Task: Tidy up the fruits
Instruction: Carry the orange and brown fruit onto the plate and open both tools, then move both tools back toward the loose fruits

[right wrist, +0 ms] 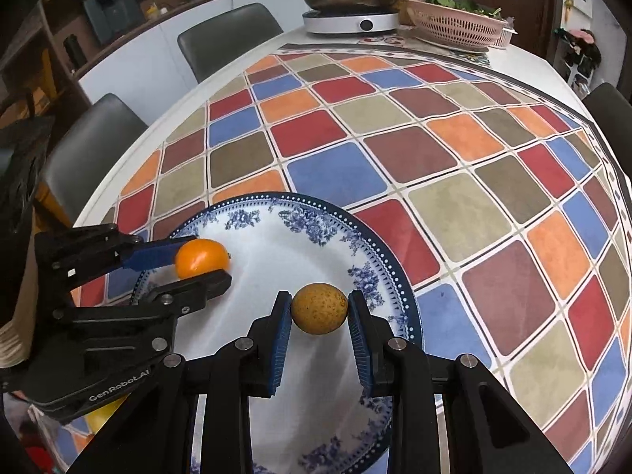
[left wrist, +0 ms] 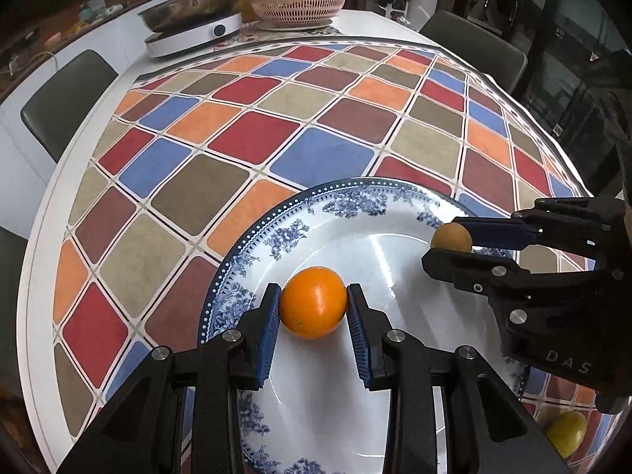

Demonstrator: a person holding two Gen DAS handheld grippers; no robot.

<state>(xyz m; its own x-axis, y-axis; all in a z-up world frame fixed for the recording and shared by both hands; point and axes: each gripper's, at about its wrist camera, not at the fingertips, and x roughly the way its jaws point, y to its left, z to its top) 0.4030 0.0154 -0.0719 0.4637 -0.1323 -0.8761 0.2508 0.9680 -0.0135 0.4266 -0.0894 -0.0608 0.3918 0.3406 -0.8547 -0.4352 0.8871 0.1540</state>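
Observation:
My left gripper (left wrist: pixel 314 302) is shut on an orange (left wrist: pixel 313 302) over the blue-and-white plate (left wrist: pixel 355 201). It also shows in the right wrist view (right wrist: pixel 203 262) with the orange (right wrist: pixel 201 257). My right gripper (right wrist: pixel 319 308) is shut on a brown speckled round fruit (right wrist: pixel 319 308) over the plate's (right wrist: pixel 276 201) right side. In the left wrist view the right gripper (left wrist: pixel 450 239) holds that fruit (left wrist: pixel 450 237) at the plate's far right. A yellow-green fruit (left wrist: pixel 565 432) lies on the tablecloth below the right gripper.
The plate sits near the front of a table with a checked tablecloth (left wrist: pixel 252 134). An electric cooker with a pan (left wrist: pixel 193 19) and a pink basket of greens (left wrist: pixel 296 6) stand at the far end. Dark chairs (left wrist: pixel 67 98) surround the table.

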